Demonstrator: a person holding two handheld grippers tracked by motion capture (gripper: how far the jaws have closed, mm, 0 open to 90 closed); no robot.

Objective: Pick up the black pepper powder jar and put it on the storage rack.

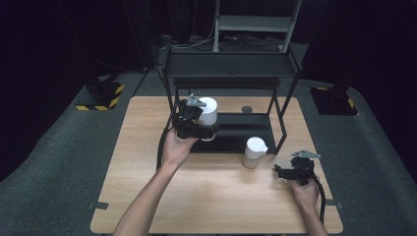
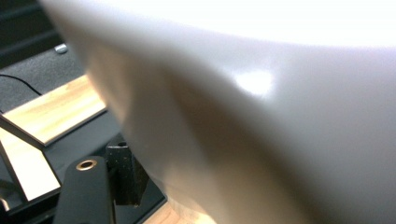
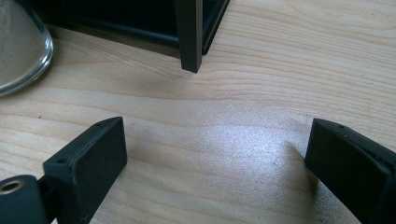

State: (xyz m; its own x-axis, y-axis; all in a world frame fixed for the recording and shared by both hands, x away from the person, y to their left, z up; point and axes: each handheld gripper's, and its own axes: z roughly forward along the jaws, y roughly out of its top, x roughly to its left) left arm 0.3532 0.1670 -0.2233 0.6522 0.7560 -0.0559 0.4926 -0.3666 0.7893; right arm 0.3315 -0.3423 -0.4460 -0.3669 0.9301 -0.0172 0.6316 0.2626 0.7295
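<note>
One smooth white cup (image 1: 208, 112) sits clenched in left fingers (image 2: 122, 172); right fingers (image 3: 88, 161) released.

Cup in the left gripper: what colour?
White; the cup shows best in the high view.

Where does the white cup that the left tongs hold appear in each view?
High view: white cup upper centre-left, in the left tongs.
Left gripper view: white cup close up across most of the picture.
Right gripper view: not in it.
Shared landmark: black rack.
</note>
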